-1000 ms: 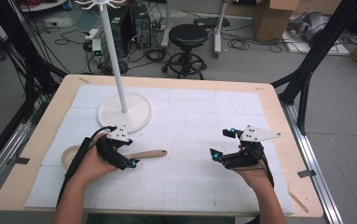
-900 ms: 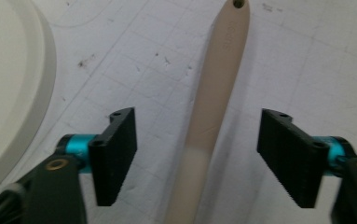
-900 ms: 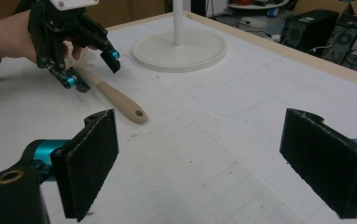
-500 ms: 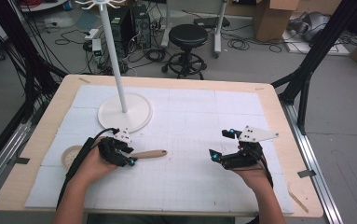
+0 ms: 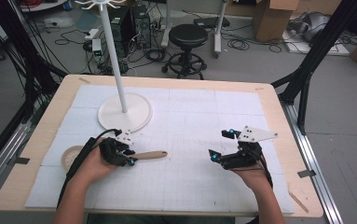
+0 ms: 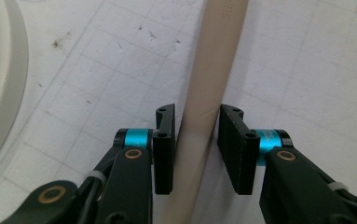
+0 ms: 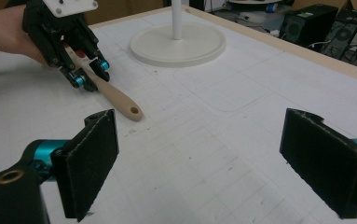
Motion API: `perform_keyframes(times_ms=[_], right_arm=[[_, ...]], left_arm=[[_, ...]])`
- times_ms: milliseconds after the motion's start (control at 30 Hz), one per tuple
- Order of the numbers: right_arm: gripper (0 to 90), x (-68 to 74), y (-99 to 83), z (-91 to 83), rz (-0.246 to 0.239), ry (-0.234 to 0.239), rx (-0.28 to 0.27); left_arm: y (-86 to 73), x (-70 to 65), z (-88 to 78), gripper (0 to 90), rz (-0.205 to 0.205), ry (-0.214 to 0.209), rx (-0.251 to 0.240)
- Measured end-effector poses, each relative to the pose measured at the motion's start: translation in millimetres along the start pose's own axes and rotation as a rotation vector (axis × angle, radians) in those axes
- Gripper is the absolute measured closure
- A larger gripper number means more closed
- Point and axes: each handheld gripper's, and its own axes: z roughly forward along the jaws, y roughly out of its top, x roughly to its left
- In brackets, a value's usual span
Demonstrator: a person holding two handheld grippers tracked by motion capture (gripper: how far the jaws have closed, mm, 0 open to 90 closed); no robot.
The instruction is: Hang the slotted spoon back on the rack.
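1. High view: wooden spoon (image 5: 141, 155) lying flat on the white mat (image 5: 190, 121), its round head (image 5: 71, 156) at the mat's left edge and its handle pointing right; left gripper (image 5: 130, 158) set on the handle; right gripper (image 5: 212, 156) well apart on the right; white stand (image 5: 124, 111) behind the spoon.
2. Left gripper view: jaws have just been closing and now clamp the handle (image 6: 209, 93) from both sides.
3. Right gripper view: own jaws wide apart, with bare mat between them.
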Motion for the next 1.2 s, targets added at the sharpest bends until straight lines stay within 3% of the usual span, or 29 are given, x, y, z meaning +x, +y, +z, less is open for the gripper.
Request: perform_keyframes(times_ms=[167, 400, 533, 633, 767, 1067, 1200], right_arm=[[10.7, 0.1, -0.8, 1.4, 0.000, 0.000, 0.007], [10.7, -0.2, -1.4, 1.7, 0.004, -0.002, 0.010], [10.7, -0.7, -1.4, 1.2, 0.005, -0.004, 0.008], [10.7, -0.9, -1.5, 1.2, 0.006, -0.004, 0.006], [10.7, -1.0, -1.7, 0.9, 0.010, -0.003, 0.006], [10.7, -0.1, -1.8, 2.4, 0.007, -0.005, 0.008], [10.7, -0.1, -1.8, 2.3, 0.009, -0.004, 0.009]], left_arm=[[2.0, -1.9, 0.0, 73.0, 0.017, -0.008, 0.011], [4.7, -4.3, -0.2, 73.9, 0.008, 0.008, 0.030], [5.1, -4.9, -2.5, 73.9, 0.020, -0.010, 0.029], [6.2, -5.6, -11.0, 73.9, 0.016, -0.006, -0.019], [7.7, -6.2, -31.9, 73.8, 0.022, 0.010, -0.115], [0.3, -5.3, -78.7, 73.8, -0.010, 0.055, -0.349], [-2.8, -6.5, -93.5, 73.8, -0.022, 0.071, -0.428]])
